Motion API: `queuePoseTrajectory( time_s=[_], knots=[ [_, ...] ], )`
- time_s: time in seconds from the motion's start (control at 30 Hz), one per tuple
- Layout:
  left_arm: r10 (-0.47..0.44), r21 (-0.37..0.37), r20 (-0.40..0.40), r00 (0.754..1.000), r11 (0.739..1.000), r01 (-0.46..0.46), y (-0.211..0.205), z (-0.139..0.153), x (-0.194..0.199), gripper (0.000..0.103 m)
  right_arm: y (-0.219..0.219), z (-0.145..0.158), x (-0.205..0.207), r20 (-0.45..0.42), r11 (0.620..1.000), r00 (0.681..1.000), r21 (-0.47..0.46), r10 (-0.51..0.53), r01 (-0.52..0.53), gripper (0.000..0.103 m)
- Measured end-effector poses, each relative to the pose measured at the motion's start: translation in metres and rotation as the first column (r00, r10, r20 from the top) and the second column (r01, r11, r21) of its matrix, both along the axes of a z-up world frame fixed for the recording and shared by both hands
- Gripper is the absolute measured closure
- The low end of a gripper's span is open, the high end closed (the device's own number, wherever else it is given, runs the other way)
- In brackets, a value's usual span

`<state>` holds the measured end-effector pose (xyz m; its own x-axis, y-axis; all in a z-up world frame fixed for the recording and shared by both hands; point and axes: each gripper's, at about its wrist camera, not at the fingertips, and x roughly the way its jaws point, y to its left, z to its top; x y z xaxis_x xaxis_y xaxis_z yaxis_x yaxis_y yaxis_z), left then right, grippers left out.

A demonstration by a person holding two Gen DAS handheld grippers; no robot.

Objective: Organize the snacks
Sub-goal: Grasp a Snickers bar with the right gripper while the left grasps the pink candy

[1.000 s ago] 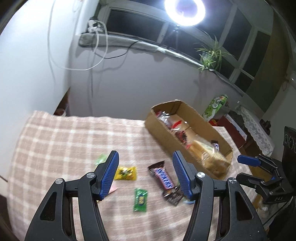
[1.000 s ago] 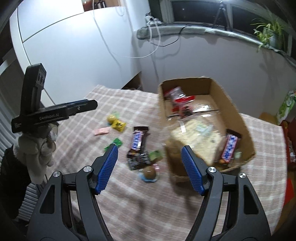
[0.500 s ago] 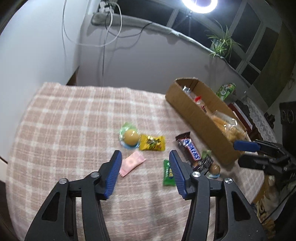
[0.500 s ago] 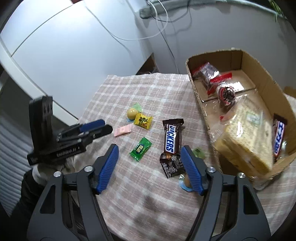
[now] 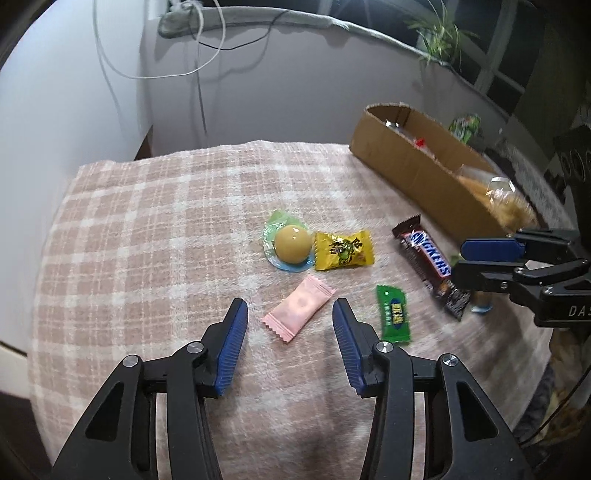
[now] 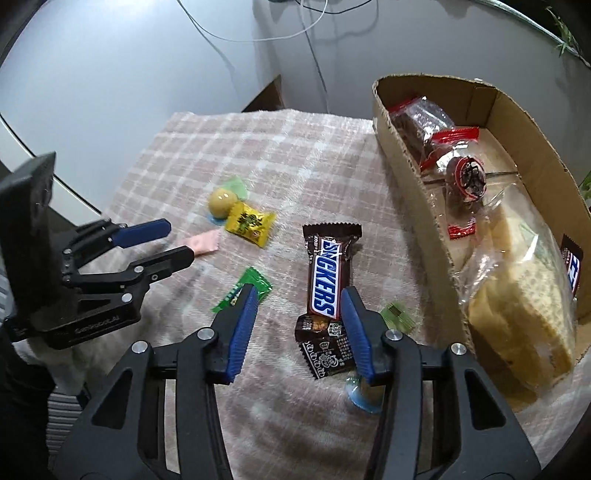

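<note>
My left gripper [image 5: 290,308] is open, and a pink candy packet [image 5: 299,314] lies on the cloth between its fingertips. Beyond it lie a yellow jelly cup [image 5: 291,244], a yellow candy [image 5: 343,250] and a green candy [image 5: 393,314]. My right gripper [image 6: 298,295] is open, low over a Snickers bar [image 6: 328,273] and a dark brown packet [image 6: 327,349]. The cardboard box [image 6: 413,177] at the right holds wrapped cakes, a bag of biscuits [image 6: 517,295] and another Snickers. The left gripper also shows in the right wrist view [image 6: 173,238], the right gripper in the left wrist view [image 5: 461,258].
The snacks lie on a pink plaid cloth [image 5: 147,229] over a round table. A small green packet [image 6: 397,315] and a jelly cup [image 6: 364,393] lie by my right finger. White walls with cables stand behind. A plant [image 5: 439,33] is on the window ledge.
Both grippers have come down closer to the table. The left one moved over the pink packet. The right one moved over the Snickers bar and the brown packet.
</note>
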<state>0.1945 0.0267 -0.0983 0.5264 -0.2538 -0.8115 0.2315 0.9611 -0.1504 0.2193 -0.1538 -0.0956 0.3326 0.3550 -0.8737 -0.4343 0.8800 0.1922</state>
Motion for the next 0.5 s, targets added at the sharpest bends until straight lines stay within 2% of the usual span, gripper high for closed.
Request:
queuePoseTrajectory(
  time_s=[0.27, 0.37, 0.5],
  knots=[
    [-0.083, 0.095, 0.001, 0.997, 0.992, 0.082, -0.015, -0.008, 0.007, 0.057, 0.004, -0.015, 0.01, -0.009, 0.999, 1.0, -0.03, -0.011, 0.011, 0.054],
    [-0.085, 0.095, -0.009, 0.996, 0.992, 0.086, -0.015, -0.013, 0.011, 0.057, 0.006, -0.018, 0.012, -0.008, 0.999, 1.0, -0.045, -0.005, 0.004, 0.055],
    [-0.079, 0.091, -0.002, 0.997, 0.993, 0.079, -0.016, -0.017, 0.013, 0.058, 0.009, -0.024, 0.015, -0.011, 0.998, 1.0, -0.07, 0.001, -0.002, 0.07]
  ],
)
